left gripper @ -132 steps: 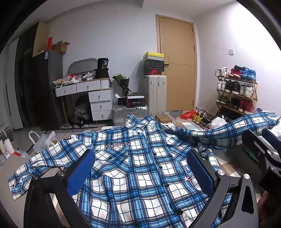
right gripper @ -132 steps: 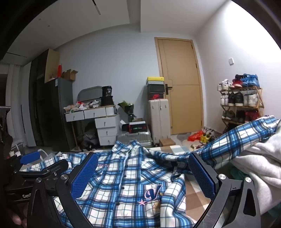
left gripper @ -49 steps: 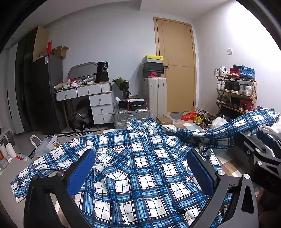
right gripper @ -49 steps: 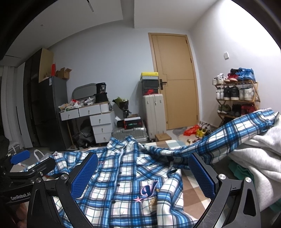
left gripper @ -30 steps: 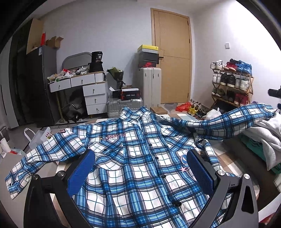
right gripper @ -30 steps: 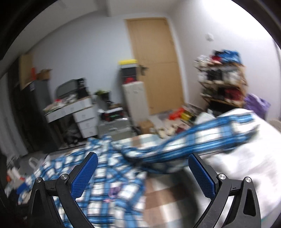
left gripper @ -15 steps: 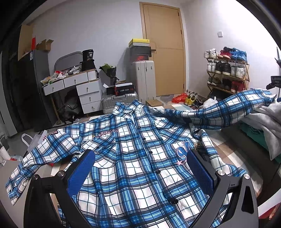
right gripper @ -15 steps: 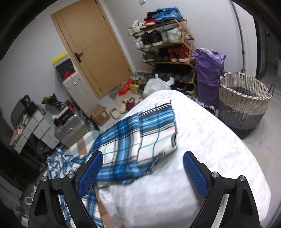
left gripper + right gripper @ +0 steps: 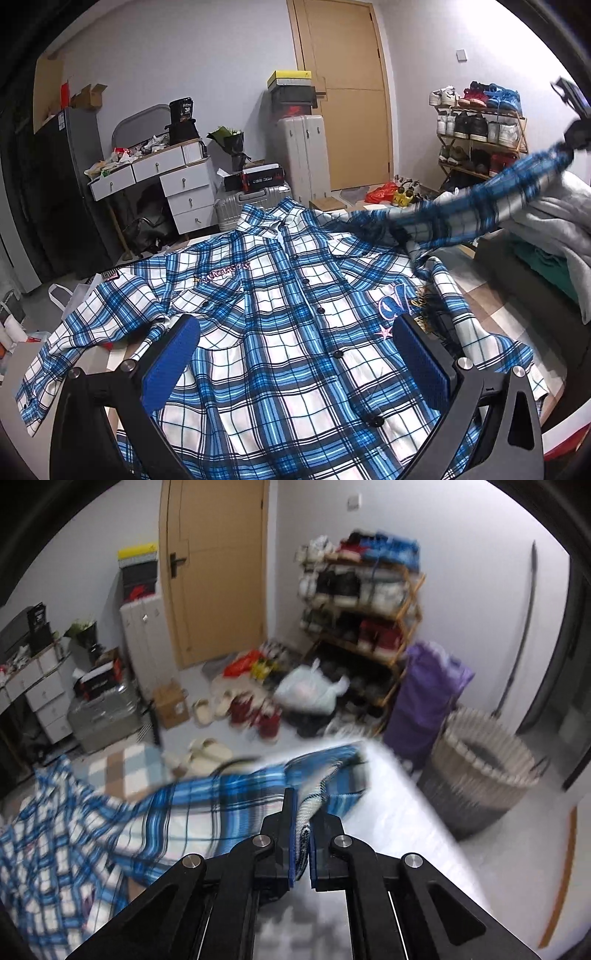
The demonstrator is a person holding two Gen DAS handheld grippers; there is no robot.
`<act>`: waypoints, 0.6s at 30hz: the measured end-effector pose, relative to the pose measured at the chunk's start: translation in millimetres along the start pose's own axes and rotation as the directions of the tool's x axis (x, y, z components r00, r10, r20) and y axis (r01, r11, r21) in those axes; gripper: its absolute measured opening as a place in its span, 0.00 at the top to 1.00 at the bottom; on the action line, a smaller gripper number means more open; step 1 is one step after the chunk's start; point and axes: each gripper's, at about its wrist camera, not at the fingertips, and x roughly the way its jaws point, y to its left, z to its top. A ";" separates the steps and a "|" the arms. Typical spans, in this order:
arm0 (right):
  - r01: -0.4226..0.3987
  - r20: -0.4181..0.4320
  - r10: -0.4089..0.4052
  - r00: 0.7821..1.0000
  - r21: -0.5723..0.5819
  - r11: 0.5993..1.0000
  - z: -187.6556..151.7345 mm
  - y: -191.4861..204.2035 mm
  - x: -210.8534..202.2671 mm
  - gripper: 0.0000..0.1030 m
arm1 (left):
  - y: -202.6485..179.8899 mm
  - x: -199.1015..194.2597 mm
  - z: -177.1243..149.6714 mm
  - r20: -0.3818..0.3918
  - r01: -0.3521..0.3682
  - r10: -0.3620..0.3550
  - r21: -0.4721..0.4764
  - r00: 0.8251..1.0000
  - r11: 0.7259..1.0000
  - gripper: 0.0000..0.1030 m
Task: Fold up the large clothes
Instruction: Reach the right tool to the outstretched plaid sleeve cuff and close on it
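Cluttered bedroom; plaid shirt [image 9: 280, 332] lies flat, collar far. Right gripper [image 9: 303, 834] just clamped the right sleeve cuff [image 9: 321, 786], sleeve running far-right. Left gripper [image 9: 295, 362] gapes empty over the hem.

A large blue, white and black plaid button-up shirt of woven cloth [image 9: 288, 332] lies spread front-up, buttoned down the middle, its collar at the far edge. Pink embroidered lettering sits on one chest panel and a pink-edged emblem with a small star on the other. One sleeve lies flat, stretched out to the side. The other sleeve [image 9: 207, 805] is lifted off the surface and pulled taut sideways, its cuff end pinched.
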 end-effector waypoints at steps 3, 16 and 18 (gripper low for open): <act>0.053 0.047 -0.054 0.997 0.018 0.998 21.9 0.3 -1.0 0.96 | 1.5 0.5 0.9 0.005 -0.011 0.011 -0.002 1.000 1.000 0.01; 0.261 0.093 -0.265 0.960 0.055 0.964 85.7 19.7 32.7 0.96 | 25.5 -0.4 -2.9 0.006 -0.066 0.066 0.019 0.998 0.998 0.01; 0.264 0.095 -0.267 0.959 0.048 0.963 85.8 21.8 34.5 0.96 | 34.9 -2.9 -2.7 0.009 -0.062 0.062 0.000 0.998 0.998 0.01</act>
